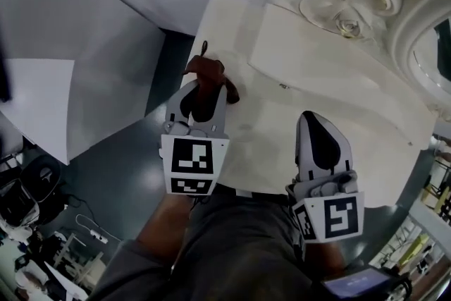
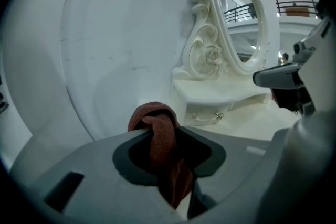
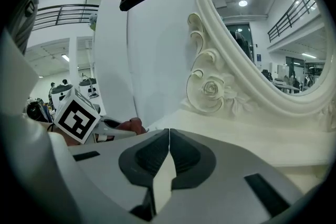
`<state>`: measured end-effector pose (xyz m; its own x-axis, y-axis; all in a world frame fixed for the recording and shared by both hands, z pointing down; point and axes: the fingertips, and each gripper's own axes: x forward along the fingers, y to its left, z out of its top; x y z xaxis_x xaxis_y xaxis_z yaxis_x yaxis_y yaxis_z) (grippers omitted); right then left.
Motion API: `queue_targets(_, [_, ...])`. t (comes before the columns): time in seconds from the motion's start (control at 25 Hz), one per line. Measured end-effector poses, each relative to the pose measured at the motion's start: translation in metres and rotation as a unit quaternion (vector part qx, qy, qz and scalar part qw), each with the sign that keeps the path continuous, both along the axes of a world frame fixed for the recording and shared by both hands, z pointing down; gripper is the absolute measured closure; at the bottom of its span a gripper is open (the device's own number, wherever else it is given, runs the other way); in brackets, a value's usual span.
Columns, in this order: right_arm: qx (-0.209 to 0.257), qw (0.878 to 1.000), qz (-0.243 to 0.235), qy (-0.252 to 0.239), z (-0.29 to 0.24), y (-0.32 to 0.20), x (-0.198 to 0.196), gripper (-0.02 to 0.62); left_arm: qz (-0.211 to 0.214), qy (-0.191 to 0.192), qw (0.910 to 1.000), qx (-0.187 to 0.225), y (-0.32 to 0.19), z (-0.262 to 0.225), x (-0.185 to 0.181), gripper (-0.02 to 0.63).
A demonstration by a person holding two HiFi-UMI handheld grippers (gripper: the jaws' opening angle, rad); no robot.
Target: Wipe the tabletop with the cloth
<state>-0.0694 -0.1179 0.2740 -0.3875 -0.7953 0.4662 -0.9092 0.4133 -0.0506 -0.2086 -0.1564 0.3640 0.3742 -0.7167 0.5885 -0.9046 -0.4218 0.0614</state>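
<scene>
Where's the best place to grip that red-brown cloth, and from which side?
Probably the cloth at its bunched middle, from the near table edge, as the left gripper does: it is gathered into a narrow ridge that fits between the fingers, its rounded end past the tips, free to meet the tabletop.

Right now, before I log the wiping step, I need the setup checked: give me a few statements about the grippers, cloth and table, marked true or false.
1. The left gripper clamps a reddish-brown cloth. True.
2. The right gripper has its jaws wide apart. False: they are together, with nothing between them.
3. An ornate white mirror stands at the far side of the tabletop. True.
4. The cloth lies spread flat on the tabletop. False: it is bunched between the left gripper's jaws.
</scene>
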Motion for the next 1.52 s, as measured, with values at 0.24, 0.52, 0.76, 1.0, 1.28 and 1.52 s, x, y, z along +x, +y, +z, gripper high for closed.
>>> queue_targets(0.24, [-0.028, 1.000, -0.011, 0.000, 0.031, 0.002, 0.000, 0.580, -0.007, 0.004, 0.9999, -0.013, 0.006, 0.023, 0.000, 0.316])
queue_targets(0.52, [-0.016, 1.000, -0.026, -0.008, 0.017, 0.004, -0.006, 0.580, -0.062, -0.021, 0.9978, 0.008, 0.026, 0.002, -0.033, 0.281])
queue_targets(0.76, [-0.016, 1.000, -0.023, -0.006, 0.014, 0.006, -0.003, 0.580, -0.027, -0.029, 0.9981, 0.046, 0.013, 0.001, -0.015, 0.319])
queue_targets(1.0, [-0.026, 1.000, -0.007, 0.006, 0.027, 0.009, 0.012, 0.580, -0.029, -0.058, 0.9973, 0.033, 0.004, 0.027, -0.012, 0.554])
queue_targets(1.28, [-0.030, 1.000, 0.005, 0.003, 0.030, 0.008, 0.016, 0.580, -0.007, -0.073, 0.9972, 0.013, -0.001, 0.039, -0.007, 0.434])
queue_targets(1.52, [-0.038, 0.999, 0.009, -0.003, 0.033, 0.008, 0.013, 0.580, 0.008, -0.025, 0.9996, 0.008, 0.002, 0.031, 0.001, 0.366])
